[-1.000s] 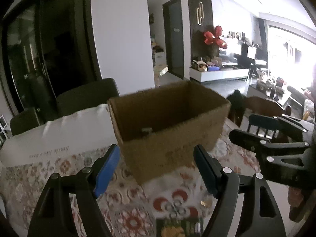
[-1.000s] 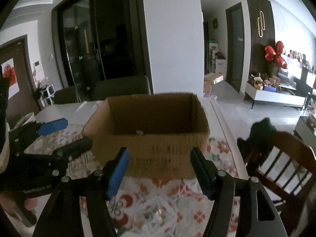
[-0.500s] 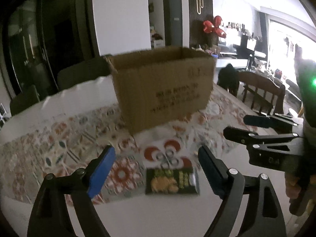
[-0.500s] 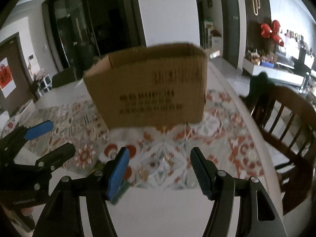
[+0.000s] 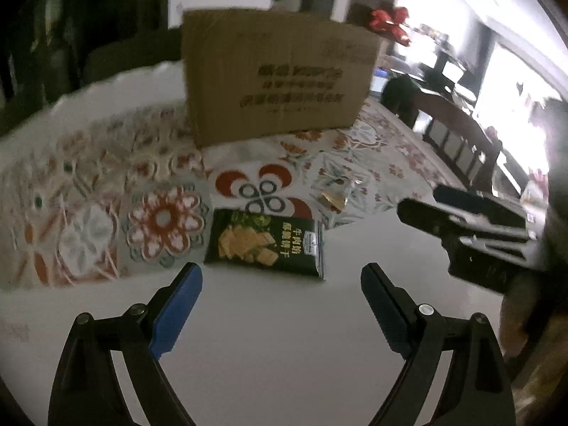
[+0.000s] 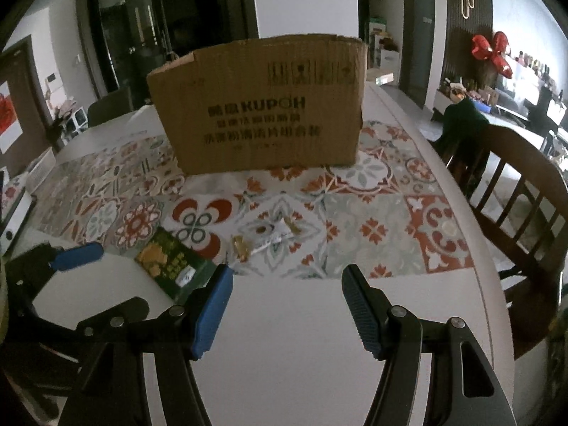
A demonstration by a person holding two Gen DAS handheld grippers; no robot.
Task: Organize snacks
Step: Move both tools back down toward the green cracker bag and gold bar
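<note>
White table [image 6: 294,323] under a patterned cloth [image 6: 372,227] — cardboard box [image 6: 262,106] far ahead, green snack packet [image 5: 266,243] and small clear wrappers [image 6: 266,238] nearer the fingertips

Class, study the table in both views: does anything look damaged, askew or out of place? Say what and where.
The cardboard box has a ragged, torn top rim at its left corner. The green cracker packet lies loose, half on the patterned table mat, half on bare table. Small clear-wrapped snacks lie scattered on the mat beside it.
</note>
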